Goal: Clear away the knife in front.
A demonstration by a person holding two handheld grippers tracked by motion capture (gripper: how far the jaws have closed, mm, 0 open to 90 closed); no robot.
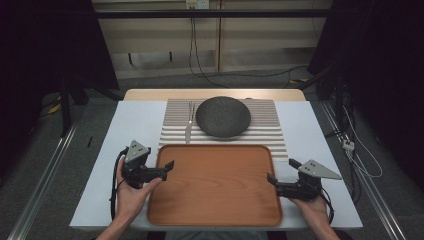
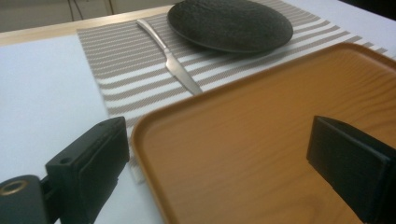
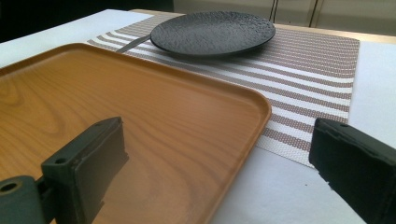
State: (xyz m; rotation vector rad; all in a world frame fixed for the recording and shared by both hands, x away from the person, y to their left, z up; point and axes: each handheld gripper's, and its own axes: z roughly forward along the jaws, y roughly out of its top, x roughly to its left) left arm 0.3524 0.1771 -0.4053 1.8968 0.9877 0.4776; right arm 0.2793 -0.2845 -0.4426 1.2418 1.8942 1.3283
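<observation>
- The wooden tray (image 1: 215,185) lies on the white table top (image 1: 100,190) at the middle of its near edge, long side running left to right, with nothing on it.
- The left gripper (image 1: 167,169) sits at the tray's left rim, toward the far left corner of the tray; the person's left hand (image 1: 131,196) holds it from the near side.
- Its jaws are spread wide. In the left gripper view one jaw stands over the white table just outside the rim and the other over the tray's floor, so the left rim runs between them; neither pad presses on the wood.
- The right gripper (image 1: 281,176) is at the tray's right rim, about halfway along it, held by the right hand (image 1: 312,207).
- Its jaws are spread too. In the right gripper view one jaw hangs over the tray's floor and the other over the table beyond the rim, with the tray's far right corner between them and nothing pinched.
- Beyond the tray's far edge lies a striped placemat (image 1: 270,127), the tray's far rim just overlapping its near edge.
- A dark stoneware plate (image 1: 223,116) rests on the placemat, toward the table's far edge.
- A table knife (image 1: 189,125) lies on the placemat just left of the plate, its blade pointing to the tray's far rim.
</observation>
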